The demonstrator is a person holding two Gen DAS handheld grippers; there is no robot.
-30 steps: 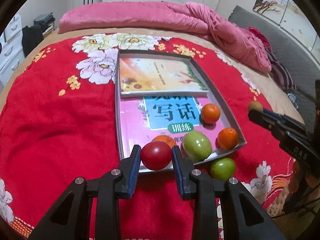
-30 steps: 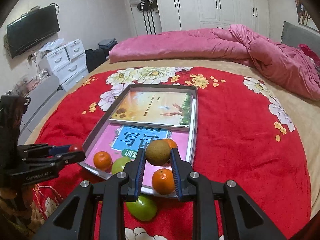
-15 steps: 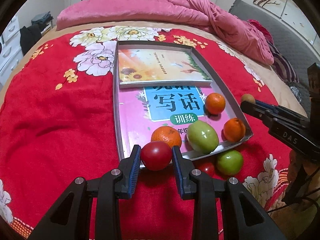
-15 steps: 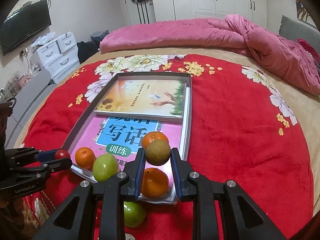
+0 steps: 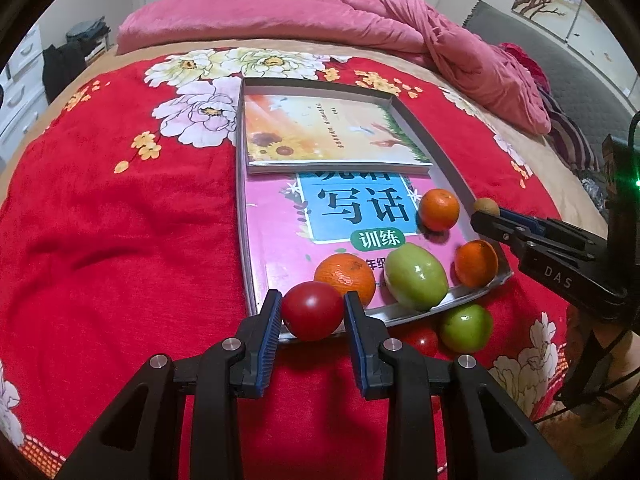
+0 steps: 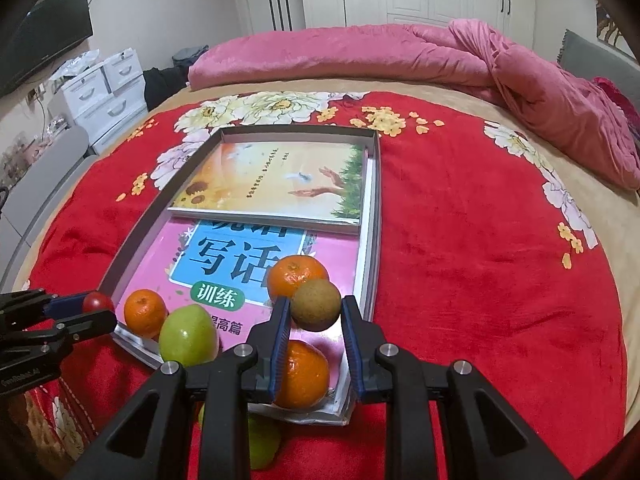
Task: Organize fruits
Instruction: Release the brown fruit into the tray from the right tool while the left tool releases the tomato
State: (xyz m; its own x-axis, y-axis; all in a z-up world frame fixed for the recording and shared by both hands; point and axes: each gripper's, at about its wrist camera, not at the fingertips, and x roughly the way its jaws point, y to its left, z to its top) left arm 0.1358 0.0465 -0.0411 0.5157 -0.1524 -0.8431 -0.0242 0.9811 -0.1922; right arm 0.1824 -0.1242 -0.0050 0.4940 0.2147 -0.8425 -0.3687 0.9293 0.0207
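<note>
My left gripper (image 5: 312, 312) is shut on a red tomato (image 5: 312, 310), held just over the near rim of the grey tray (image 5: 448, 160). A brown kiwi (image 6: 315, 309) sits clamped in my right gripper (image 6: 315, 312), above the tray's near right corner. Three oranges (image 5: 346, 276) (image 5: 439, 209) (image 5: 476, 262) and a green fruit (image 5: 416, 275) lie in the tray on a pink book (image 5: 280, 232). On the red blanket just outside the tray rest another green fruit (image 5: 466, 326) and a second tomato (image 5: 418, 340). The right gripper (image 5: 486, 214) shows in the left wrist view too.
A sunflower-cover book (image 5: 328, 136) fills the tray's far half. A rumpled pink quilt (image 5: 360, 16) lies along the back of the bed and down its right side. White drawers (image 6: 104, 92) and a television (image 6: 44, 48) stand to the left of the bed.
The right gripper has sunk closer to the tray with the kiwi. The left gripper has shifted slightly, so a second tomato on the blanket now shows. Both grips are unchanged.
</note>
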